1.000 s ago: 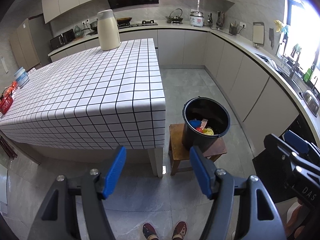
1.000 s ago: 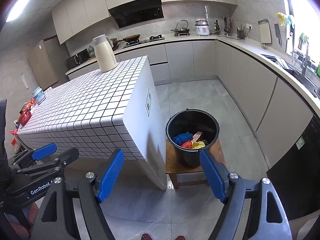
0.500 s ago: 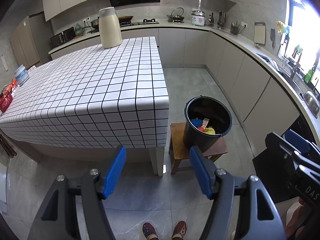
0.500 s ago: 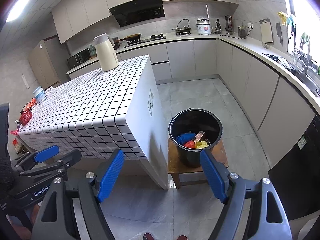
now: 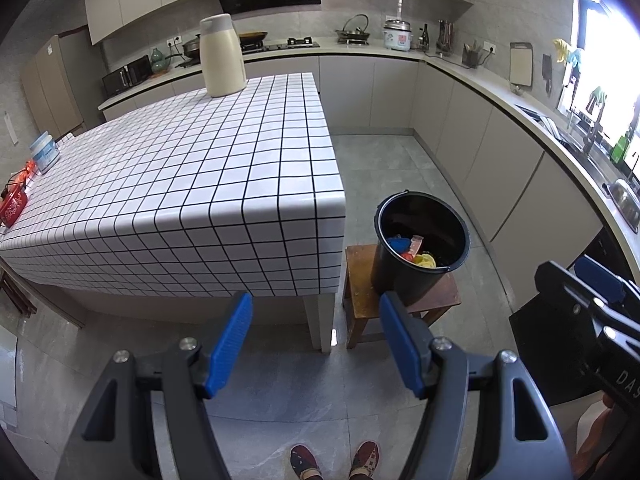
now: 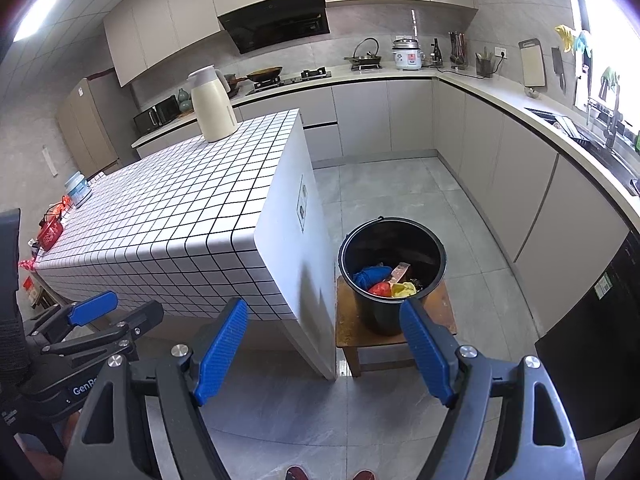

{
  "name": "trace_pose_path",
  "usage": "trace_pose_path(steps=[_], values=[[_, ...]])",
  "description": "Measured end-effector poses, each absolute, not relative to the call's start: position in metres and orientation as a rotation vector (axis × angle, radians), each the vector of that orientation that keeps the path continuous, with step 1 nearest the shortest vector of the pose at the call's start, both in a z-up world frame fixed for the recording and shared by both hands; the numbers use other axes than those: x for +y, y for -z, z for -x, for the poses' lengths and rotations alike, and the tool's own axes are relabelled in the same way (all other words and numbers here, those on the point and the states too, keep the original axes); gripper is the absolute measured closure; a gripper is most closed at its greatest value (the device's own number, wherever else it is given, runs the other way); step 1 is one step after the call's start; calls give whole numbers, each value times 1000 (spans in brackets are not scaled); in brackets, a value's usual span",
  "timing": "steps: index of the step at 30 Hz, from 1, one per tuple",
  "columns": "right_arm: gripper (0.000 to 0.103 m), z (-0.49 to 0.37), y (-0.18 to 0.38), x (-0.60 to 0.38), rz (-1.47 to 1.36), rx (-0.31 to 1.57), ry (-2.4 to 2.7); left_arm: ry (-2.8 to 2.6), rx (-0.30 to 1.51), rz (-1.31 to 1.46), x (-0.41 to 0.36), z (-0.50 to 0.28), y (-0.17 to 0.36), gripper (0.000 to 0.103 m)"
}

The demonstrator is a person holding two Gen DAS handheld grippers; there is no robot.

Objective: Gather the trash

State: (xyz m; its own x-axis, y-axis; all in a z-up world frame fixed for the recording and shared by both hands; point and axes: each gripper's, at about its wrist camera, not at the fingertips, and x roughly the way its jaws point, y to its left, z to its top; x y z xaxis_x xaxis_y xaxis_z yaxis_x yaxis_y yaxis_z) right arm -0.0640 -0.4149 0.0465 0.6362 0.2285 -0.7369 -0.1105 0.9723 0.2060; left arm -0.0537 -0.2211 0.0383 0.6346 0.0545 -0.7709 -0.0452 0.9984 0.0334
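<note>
A black bucket (image 5: 416,280) (image 6: 384,316) stands on a low wooden stool (image 5: 360,272) (image 6: 348,320) beside the tiled table's corner. Inside it lies trash (image 5: 414,250) (image 6: 386,280): blue, red, yellow and pink pieces. My left gripper (image 5: 316,298) is open with nothing between its blue pads, held over the floor in front of the table and the bucket. Equally open and bare, my right gripper (image 6: 323,304) hangs just in front of the bucket. Each gripper shows at the edge of the other's view: the right gripper (image 5: 592,292) and the left gripper (image 6: 92,320).
The white tiled table (image 5: 200,168) (image 6: 180,216) carries a cream jug (image 5: 222,56) at its far end, and a jar (image 5: 45,152) and a red item (image 5: 14,204) at its left edge. Kitchen counters run along the back and right. The person's shoes (image 5: 334,460) stand on grey floor.
Both views have shifted only slightly. The jaws of both grippers stand as wide as before, and the bucket has not moved.
</note>
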Motion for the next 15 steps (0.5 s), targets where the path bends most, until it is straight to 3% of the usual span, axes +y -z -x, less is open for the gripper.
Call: trace_pose_path(steps=[15], values=[[22, 63, -48, -413, -145, 858, -197, -46, 885, -15, -220, 51, -39, 35]])
